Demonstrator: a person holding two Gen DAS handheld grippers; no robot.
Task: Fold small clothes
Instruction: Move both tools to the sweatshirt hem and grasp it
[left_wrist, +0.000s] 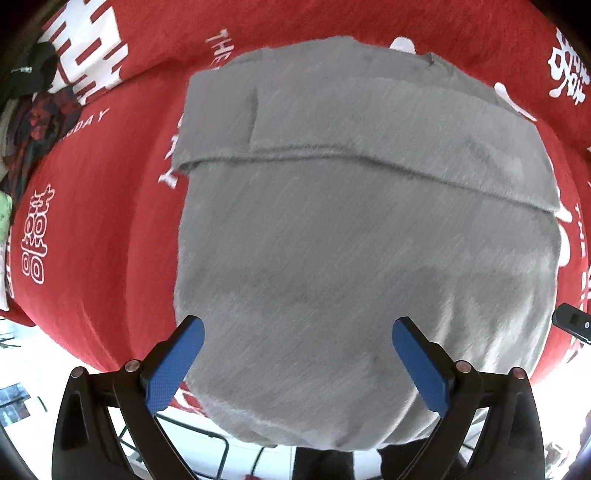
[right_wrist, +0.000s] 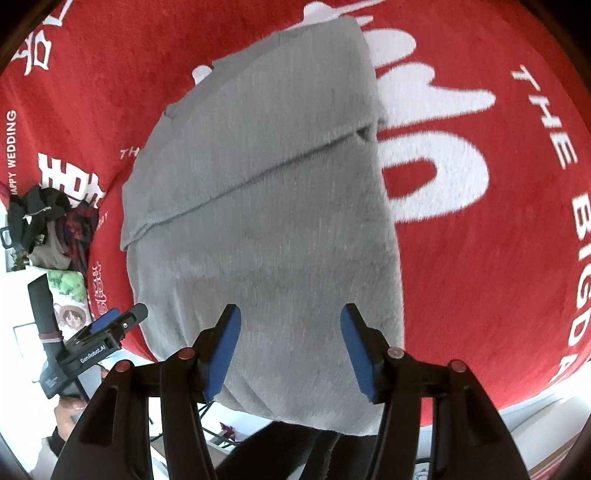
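A grey garment (left_wrist: 351, 240) lies spread on the red cloth, its far part folded over with a hem line running across it; its near edge hangs over the table's front edge. It also shows in the right wrist view (right_wrist: 266, 229). My left gripper (left_wrist: 297, 336) is open and empty, its blue pads above the garment's near part. My right gripper (right_wrist: 290, 325) is open and empty, above the garment's near right part. The left gripper also shows at the left of the right wrist view (right_wrist: 110, 325).
A red cloth with white lettering (left_wrist: 110, 192) covers the table (right_wrist: 498, 221). A pile of dark clothes (right_wrist: 51, 229) lies at the far left, also in the left wrist view (left_wrist: 33, 107). Below the front edge are the floor and the person's dark legs (right_wrist: 280, 454).
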